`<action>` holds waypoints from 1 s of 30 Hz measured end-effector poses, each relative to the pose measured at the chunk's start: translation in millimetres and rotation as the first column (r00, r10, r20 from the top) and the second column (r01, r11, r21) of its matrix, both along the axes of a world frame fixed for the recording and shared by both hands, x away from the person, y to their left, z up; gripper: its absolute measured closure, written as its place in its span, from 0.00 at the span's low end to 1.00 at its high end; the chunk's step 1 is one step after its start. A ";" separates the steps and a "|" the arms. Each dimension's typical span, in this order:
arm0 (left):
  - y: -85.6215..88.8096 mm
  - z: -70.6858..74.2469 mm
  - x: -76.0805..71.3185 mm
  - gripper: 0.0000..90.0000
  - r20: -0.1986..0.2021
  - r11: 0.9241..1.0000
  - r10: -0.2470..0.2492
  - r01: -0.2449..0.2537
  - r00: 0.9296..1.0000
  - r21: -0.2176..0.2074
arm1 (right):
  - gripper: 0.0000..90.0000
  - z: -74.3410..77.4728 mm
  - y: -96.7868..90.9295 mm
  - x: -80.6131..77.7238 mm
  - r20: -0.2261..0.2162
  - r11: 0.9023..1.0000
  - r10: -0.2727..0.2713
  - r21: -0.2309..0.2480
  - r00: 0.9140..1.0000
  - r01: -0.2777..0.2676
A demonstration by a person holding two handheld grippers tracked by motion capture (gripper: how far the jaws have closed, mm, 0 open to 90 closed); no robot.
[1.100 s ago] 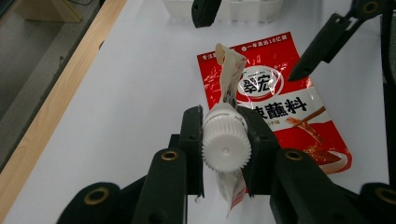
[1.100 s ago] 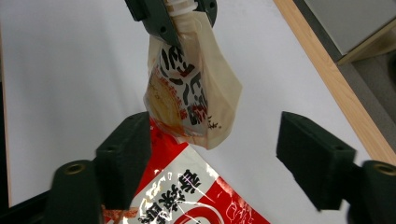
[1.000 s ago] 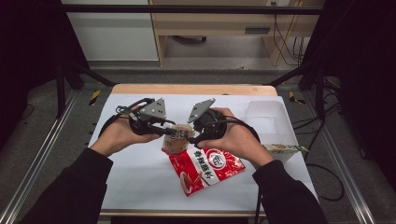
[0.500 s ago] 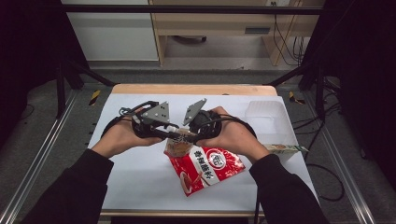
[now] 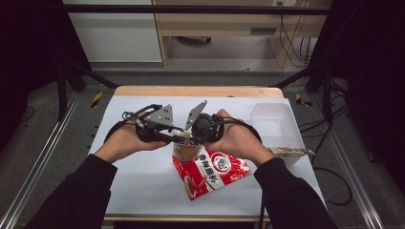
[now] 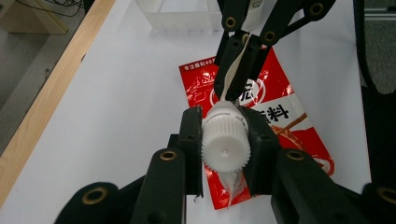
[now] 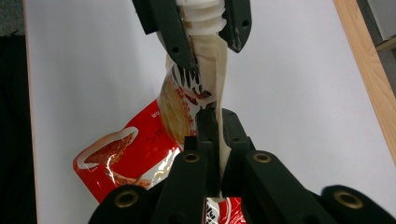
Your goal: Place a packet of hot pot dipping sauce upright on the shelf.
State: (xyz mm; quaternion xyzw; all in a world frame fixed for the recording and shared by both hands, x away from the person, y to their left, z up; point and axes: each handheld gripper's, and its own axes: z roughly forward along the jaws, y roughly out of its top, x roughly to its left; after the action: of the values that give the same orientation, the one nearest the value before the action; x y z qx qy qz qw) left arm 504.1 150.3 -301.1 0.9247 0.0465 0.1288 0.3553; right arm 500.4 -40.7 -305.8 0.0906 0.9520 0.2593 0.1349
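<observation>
Wearing long black sleeves [image 5: 71, 191] down to both wrists, hands bare. Carrying a left gripper [image 5: 174, 139] and a right gripper [image 5: 187, 138], each topped with a grey three-cornered plate [image 5: 160, 116] and trailing a thin black cable [image 5: 138, 112] looping over the hand. Showing matte black jaws in the left gripper view, flat and slab-like, hinging on link bars with brass-coloured ringed rivets [image 6: 167, 155] at every pivot. Repeating the same black links and brass rings [image 7: 191, 157] in the right gripper view.

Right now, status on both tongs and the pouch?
Left tongs shut on white cap. Right tongs just closed, pinching the red pouch below the cap. Nothing in the way; clear tray off to the side.
</observation>
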 end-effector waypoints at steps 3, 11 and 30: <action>1.2 -3.7 -1.1 0.64 0.000 0.999 0.020 -0.020 1.000 -0.032 | 1.00 2.8 0.6 0.4 0.001 1.000 0.008 -0.008 1.000 -0.008; 12.6 -16.3 -6.5 0.24 -0.018 0.992 0.075 -0.077 0.997 -0.097 | 1.00 14.7 -5.7 4.6 0.040 0.999 0.007 -0.042 0.999 -0.005; 62.1 -50.6 -15.7 0.10 -0.076 0.953 0.241 -0.251 0.967 -0.169 | 1.00 23.7 -37.1 6.6 0.076 0.998 -0.035 -0.046 0.997 0.038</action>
State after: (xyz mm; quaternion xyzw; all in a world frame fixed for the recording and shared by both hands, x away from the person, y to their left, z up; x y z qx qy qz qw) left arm 488.4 212.4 -351.7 0.8796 0.1823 0.1423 0.4157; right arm 507.0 -77.9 -282.1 0.0950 0.9503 0.2374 0.1774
